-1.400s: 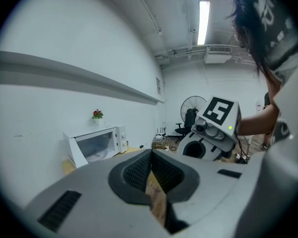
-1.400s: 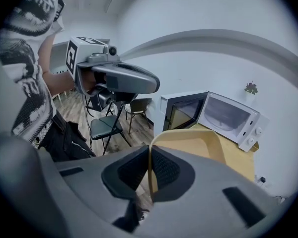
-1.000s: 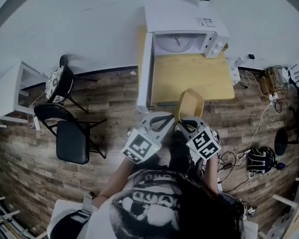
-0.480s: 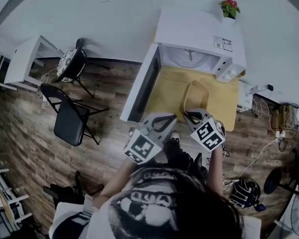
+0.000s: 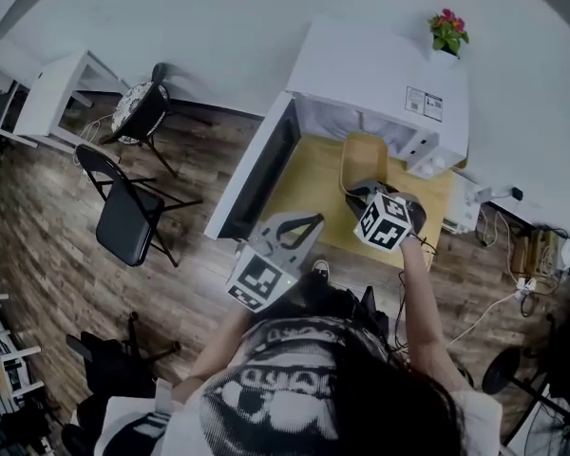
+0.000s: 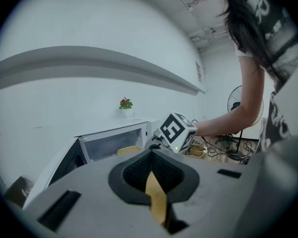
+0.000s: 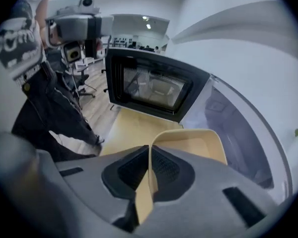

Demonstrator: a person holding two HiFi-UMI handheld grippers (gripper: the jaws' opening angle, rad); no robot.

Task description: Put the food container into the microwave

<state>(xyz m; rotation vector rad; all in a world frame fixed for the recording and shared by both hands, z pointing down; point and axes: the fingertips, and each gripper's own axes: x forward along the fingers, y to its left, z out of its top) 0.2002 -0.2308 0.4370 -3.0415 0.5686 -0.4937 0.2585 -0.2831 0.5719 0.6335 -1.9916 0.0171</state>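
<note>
Wooden table (image 5: pixel 306 186), open microwave (image 5: pixel 380 65), food container (image 7: pixel 203 143) rim clamped in right gripper (image 7: pixel 149 152) jaws

The person wears a short-sleeved T-shirt (image 5: pixel 275 402) with a large black-and-white print, dark trousers (image 7: pixel 49 108) and a grey camera (image 7: pixel 77 16) on the head. The hair (image 5: pixel 389 388) is long and dark. The left claw (image 5: pixel 309 224) and the right claw (image 5: pixel 359 191) are grey, each with black ribbed pads (image 6: pixel 134 175) and a marker cube (image 5: pixel 259 280).

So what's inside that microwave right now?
The microwave stands open; its cavity shows only pale bare walls. The yellow food container, pinched in the right gripper, is held at the opening and hides the cavity's near floor.
</note>
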